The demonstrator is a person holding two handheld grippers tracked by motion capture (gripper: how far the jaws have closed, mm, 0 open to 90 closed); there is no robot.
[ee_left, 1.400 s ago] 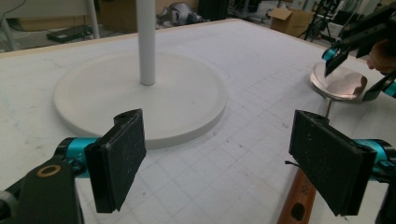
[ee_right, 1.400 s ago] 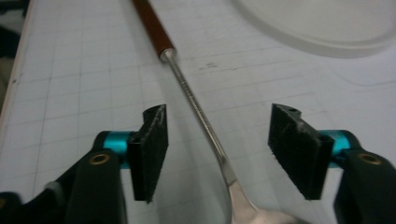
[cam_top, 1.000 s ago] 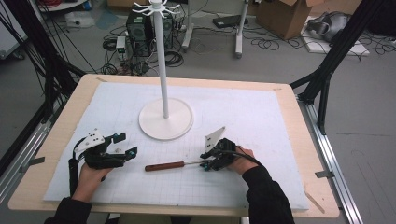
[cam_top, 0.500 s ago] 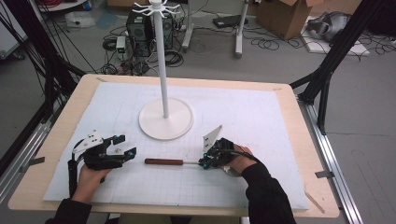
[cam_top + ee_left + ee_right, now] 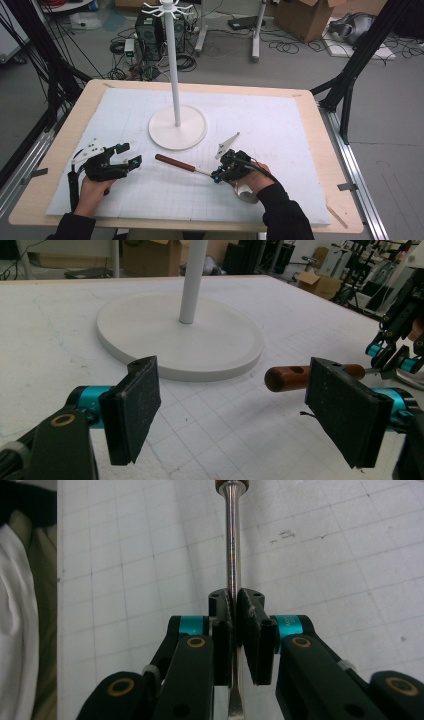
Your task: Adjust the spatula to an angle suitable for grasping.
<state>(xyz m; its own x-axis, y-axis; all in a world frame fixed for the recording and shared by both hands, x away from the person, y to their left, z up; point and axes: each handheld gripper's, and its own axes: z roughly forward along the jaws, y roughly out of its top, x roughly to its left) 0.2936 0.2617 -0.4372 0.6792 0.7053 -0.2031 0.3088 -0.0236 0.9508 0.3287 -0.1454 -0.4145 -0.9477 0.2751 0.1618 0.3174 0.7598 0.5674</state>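
2 pads (image 5: 250, 630) around screwdriver shaft (image 5: 231, 540)

Spatula (image 5: 182, 165) before stand base (image 5: 178, 127), on mat (image 5: 300, 130)

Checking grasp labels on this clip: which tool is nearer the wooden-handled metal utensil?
Right. The right tool is shut on the metal shaft of the wooden-handled utensil. The left tool stands open beside the handle's end, not touching it.
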